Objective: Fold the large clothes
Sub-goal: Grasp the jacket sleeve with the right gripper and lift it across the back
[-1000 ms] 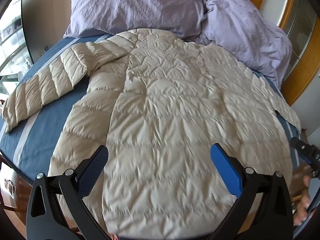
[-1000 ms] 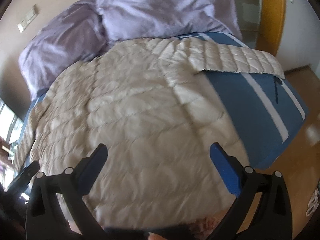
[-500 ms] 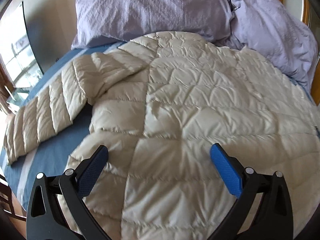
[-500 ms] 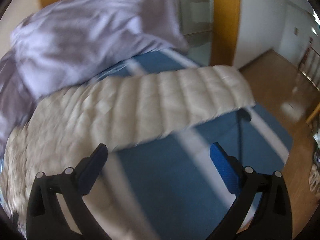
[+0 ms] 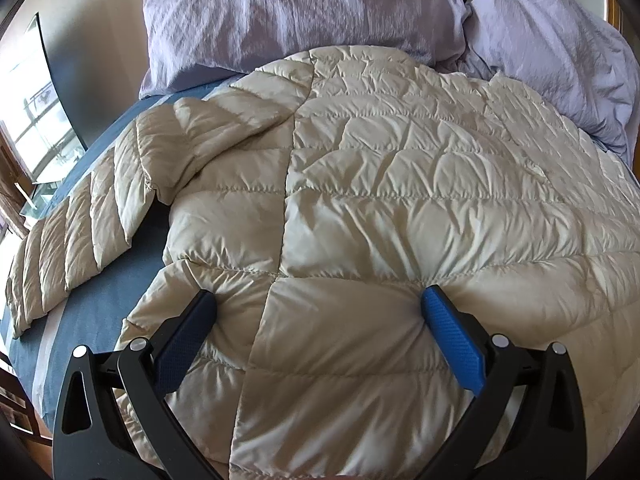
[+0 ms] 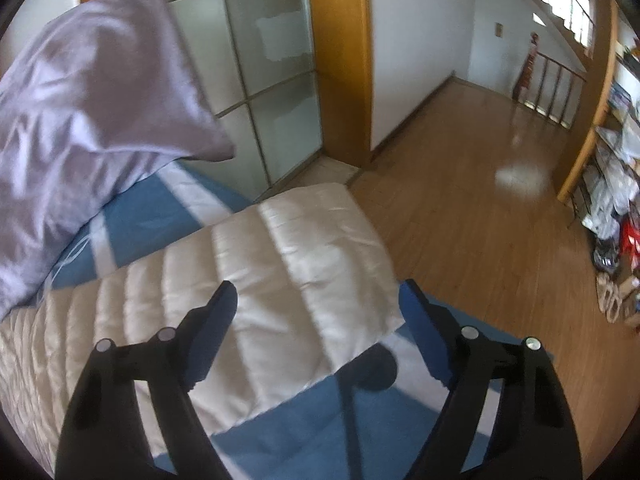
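A large cream quilted down jacket (image 5: pixel 380 208) lies spread back-up on a blue bed. Its left sleeve (image 5: pixel 80 240) stretches out to the left over the sheet. My left gripper (image 5: pixel 320 312) is open, its fingertips pressed into the jacket's body near the side seam. In the right wrist view the other sleeve (image 6: pixel 280 280) lies across the blue sheet, its cuff end near the bed edge. My right gripper (image 6: pixel 316 304) is open just above the cuff, one finger over the sleeve, the other past its end.
Lilac pillows (image 5: pixel 320 4) and a crumpled lilac duvet (image 5: pixel 560 52) lie at the head of the bed. The blue striped sheet (image 6: pixel 160 208) ends at a wooden floor (image 6: pixel 480 208). Glass sliding doors (image 6: pixel 260 80) and cluttered shelves (image 6: pixel 616 200) stand beyond.
My left gripper has dropped onto the jacket body and now presses into it. My right gripper has swung right along the sleeve to its cuff end and come close over it.
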